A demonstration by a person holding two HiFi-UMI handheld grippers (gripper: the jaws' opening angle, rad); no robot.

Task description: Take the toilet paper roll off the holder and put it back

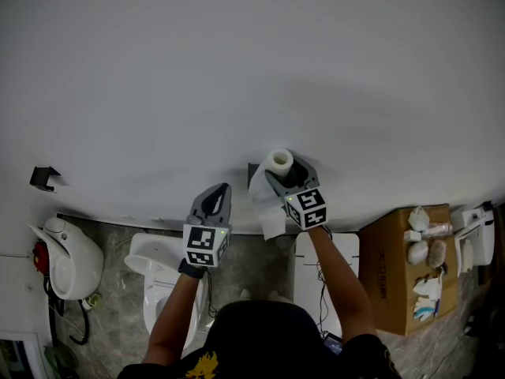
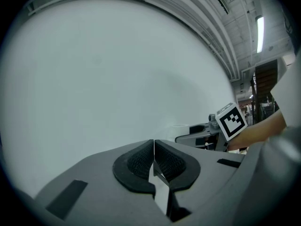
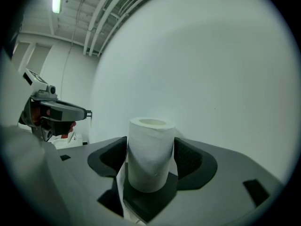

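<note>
The white toilet paper roll (image 1: 279,161) stands upright between the jaws of my right gripper (image 1: 282,174), close to the white wall. In the right gripper view both pads press on the sides of the roll (image 3: 150,154), and a loose sheet (image 1: 267,208) hangs below it. A dark holder part (image 1: 252,169) shows on the wall just behind the roll. My left gripper (image 1: 218,197) hovers to the left of the roll, level, with its pads (image 2: 141,161) closed together on nothing. The right gripper (image 2: 207,134) shows at the right edge of the left gripper view.
A white wall (image 1: 252,69) fills the space ahead. Below it are a toilet (image 1: 154,271), a white container (image 1: 67,259) at the left, a white box (image 1: 327,259) and a cardboard box (image 1: 390,271) with small items. A black bracket (image 1: 43,178) is fixed on the wall at left.
</note>
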